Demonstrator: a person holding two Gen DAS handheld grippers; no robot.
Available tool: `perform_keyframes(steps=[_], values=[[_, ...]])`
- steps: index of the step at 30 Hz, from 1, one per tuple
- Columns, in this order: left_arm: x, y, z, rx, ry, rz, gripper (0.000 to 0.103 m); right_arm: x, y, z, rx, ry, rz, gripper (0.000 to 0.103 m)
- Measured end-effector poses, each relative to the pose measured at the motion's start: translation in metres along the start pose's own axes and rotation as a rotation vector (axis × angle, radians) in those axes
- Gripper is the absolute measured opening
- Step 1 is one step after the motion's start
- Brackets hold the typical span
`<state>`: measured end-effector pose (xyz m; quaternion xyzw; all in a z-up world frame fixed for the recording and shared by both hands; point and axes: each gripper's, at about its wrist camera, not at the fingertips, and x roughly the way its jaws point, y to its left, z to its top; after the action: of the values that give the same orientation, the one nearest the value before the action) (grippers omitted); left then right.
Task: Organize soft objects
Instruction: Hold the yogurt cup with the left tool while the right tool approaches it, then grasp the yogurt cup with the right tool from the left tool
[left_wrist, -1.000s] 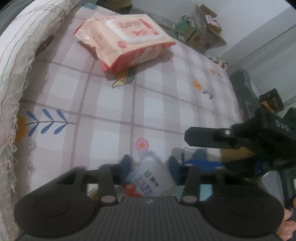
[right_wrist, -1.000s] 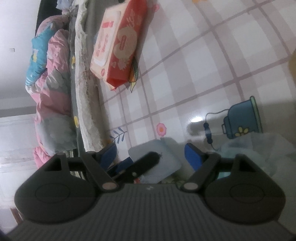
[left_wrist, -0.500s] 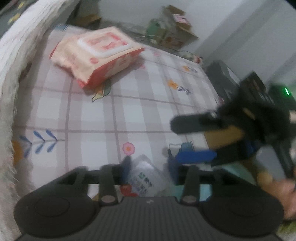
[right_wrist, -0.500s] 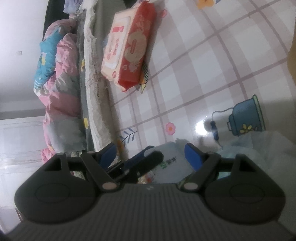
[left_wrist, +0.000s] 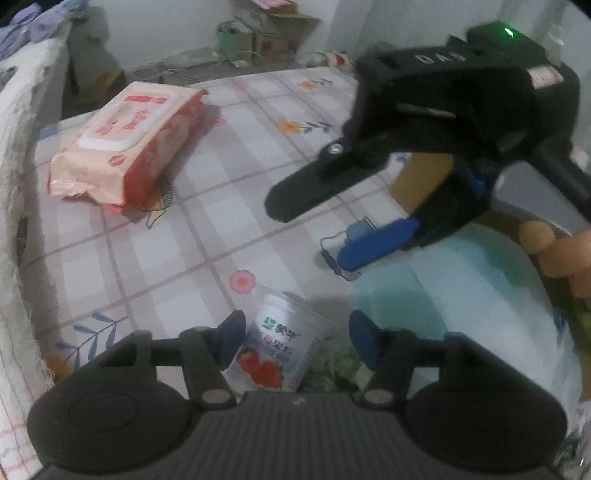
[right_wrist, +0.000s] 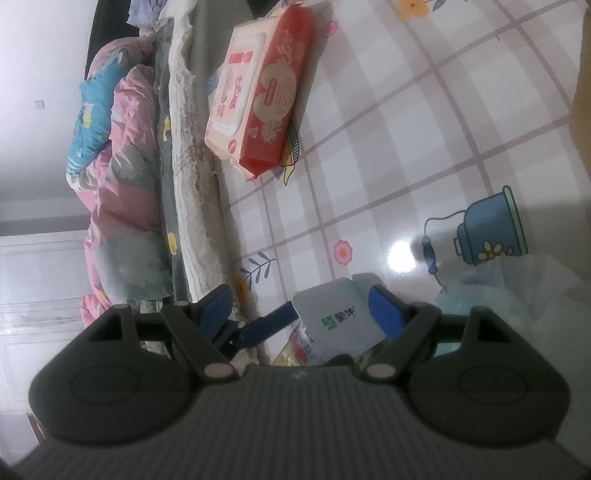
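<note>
Left gripper (left_wrist: 297, 338): jaws have just been opening and now stand apart, with a small white yogurt cup (left_wrist: 280, 350) lying on its side between the blue pads; pads look clear of the cup wall, though the left pad is very close, so no firm grip is visible. The cup has a green logo and a red fruit print, and rests on the checked floral tablecloth (left_wrist: 192, 236) at the near edge. I can't tell whether anything is in it. Just right of the cup sits a pale translucent plastic bag (left_wrist: 480, 295), crumpled, with something teal showing through; contents not readable. Right gripper (right_wrist: 301, 308): jaws wide, nothing pinched; the cup lies between its pads in its own view, and one blue finger of the left gripper pokes in from the lower left. In the left wrist view the right gripper hangs above the cloth, right of centre, with a hand (left_wrist: 561, 254) behind it. Further out, a pink and red wet wipes pack (left_wrist: 129, 140) lies flat on the cloth, well apart from the cup, lid flap up and closed. Beyond it, a frayed white cloth edge (right_wrist: 188, 177) and a pink and blue quilt (right_wrist: 118, 155). Cardboard boxes (left_wrist: 280, 33) sit blurred by the far wall.
</note>
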<state>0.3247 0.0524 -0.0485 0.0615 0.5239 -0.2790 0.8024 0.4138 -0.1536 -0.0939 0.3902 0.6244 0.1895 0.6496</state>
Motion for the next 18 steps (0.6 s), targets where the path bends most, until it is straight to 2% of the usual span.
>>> perform_keyframes(steps=[5, 9, 14, 18], values=[[0.006, -0.007, -0.002, 0.086, 0.040, 0.018, 0.071, -0.001, -0.001, 0.000, -0.002, 0.001, -0.005, 0.081], [0.019, -0.009, 0.003, 0.108, 0.090, 0.045, 0.071, 0.000, -0.003, -0.001, 0.000, 0.004, -0.006, 0.081], [0.035, -0.009, 0.007, 0.094, 0.118, 0.073, 0.064, -0.001, -0.004, -0.002, 0.001, 0.000, -0.006, 0.081], [0.035, -0.007, 0.007, 0.065, 0.079, 0.085, 0.060, -0.003, -0.006, -0.001, 0.005, -0.004, -0.004, 0.081]])
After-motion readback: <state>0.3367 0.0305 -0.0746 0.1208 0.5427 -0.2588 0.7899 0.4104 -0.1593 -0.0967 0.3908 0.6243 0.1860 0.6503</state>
